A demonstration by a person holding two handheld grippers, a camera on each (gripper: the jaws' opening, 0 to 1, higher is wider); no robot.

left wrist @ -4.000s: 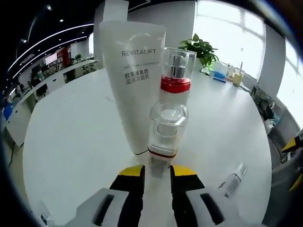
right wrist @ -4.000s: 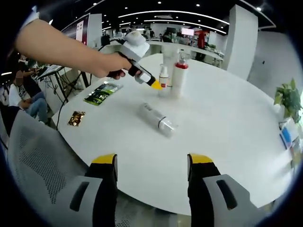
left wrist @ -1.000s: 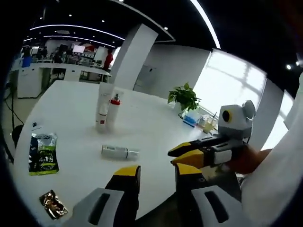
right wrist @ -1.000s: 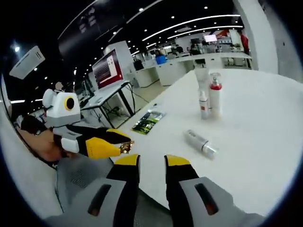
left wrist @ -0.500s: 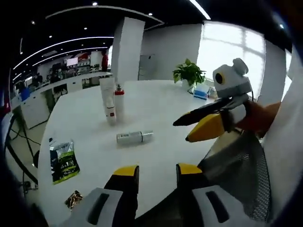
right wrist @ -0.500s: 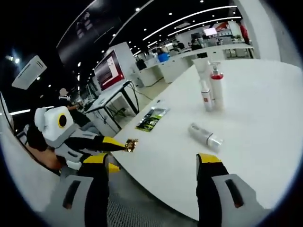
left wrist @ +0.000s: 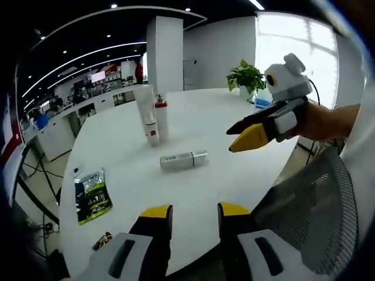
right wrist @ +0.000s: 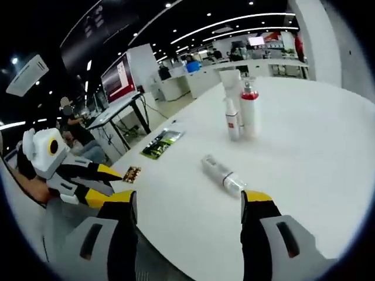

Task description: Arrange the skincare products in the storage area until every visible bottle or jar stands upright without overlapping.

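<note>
Right gripper (right wrist: 187,208) jaws wide apart, empty; left gripper (left wrist: 188,212) jaws nearly together, holding nothing. Tube (left wrist: 146,111) and red-capped bottle (left wrist: 160,117) stand upper centre of table (left wrist: 117,158); one bottle (left wrist: 183,160) lies flat mid-frame. Next step, likely: right gripper closes on the lying bottle and stands it beside the pair.

open-plan office, desks (right wrist: 193,79), monitors (right wrist: 117,76)

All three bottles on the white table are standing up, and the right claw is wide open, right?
Not quite. The clear silver-capped bottle is lying on its side on the white round table; just the white tube and the red-collared bottle stand up. The right gripper view shows it. The right claw is wide open.
</note>
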